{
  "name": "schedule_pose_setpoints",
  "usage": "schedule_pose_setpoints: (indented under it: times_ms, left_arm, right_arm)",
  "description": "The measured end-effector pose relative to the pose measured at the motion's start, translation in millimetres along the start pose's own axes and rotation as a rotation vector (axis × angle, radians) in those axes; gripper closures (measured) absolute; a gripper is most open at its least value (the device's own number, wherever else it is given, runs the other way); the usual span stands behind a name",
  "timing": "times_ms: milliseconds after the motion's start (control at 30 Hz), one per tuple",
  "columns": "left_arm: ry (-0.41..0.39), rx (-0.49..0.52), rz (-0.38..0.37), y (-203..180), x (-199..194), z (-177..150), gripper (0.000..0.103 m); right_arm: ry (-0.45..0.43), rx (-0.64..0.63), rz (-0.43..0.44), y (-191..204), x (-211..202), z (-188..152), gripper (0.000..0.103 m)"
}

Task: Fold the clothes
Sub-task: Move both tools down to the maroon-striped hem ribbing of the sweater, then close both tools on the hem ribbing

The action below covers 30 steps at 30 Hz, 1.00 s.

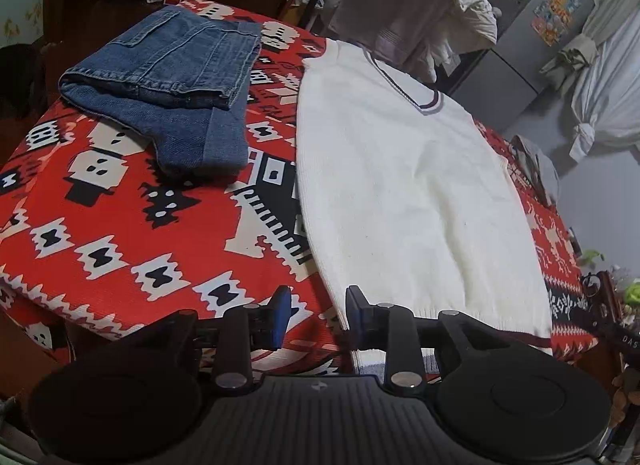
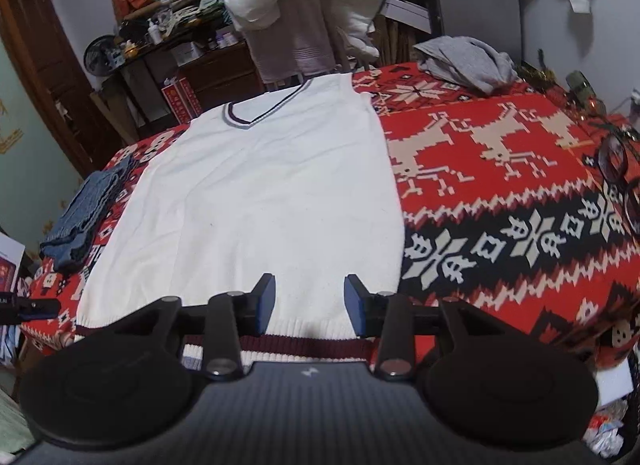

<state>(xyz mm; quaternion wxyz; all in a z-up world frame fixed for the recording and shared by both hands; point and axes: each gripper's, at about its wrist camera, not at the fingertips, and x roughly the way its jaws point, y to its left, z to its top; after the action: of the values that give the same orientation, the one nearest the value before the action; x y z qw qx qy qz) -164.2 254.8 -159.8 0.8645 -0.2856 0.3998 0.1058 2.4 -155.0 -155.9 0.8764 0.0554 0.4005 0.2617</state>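
A white knitted V-neck vest (image 1: 404, 185) (image 2: 260, 201) lies flat on a table under a red patterned cloth (image 1: 120, 233) (image 2: 500, 193), its dark red hem band at the near edge. Folded blue jeans (image 1: 172, 81) (image 2: 80, 221) sit to the vest's left. My left gripper (image 1: 318, 311) is open just above the vest's lower left corner, one finger over the cloth and one over the vest. My right gripper (image 2: 310, 299) is open over the vest's hem near its lower right part. Neither holds anything.
A chair draped with white and pale garments (image 2: 312, 13) (image 1: 412, 1) stands behind the table. A grey garment (image 2: 468, 61) lies at the far right corner. Glasses (image 2: 616, 169) rest near the right edge. Cluttered shelves and a fridge (image 1: 536, 33) fill the background.
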Motion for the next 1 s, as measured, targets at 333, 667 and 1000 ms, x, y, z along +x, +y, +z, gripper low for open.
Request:
schedule_pose_setpoints:
  times_ms: [333, 667, 1000]
  left_arm:
    - [0.042, -0.116, -0.102, 8, 12, -2, 0.071]
    - [0.108, -0.081, -0.12, -8, 26, -11, 0.073]
    - [0.137, -0.067, -0.116, -11, 36, -14, 0.073]
  right_arm:
    - [0.018, 0.114, 0.02, -22, 4, -9, 0.062]
    - [0.061, 0.108, -0.042, -31, 13, -19, 0.068]
    - [0.119, 0.138, -0.042, -31, 21, -35, 0.069]
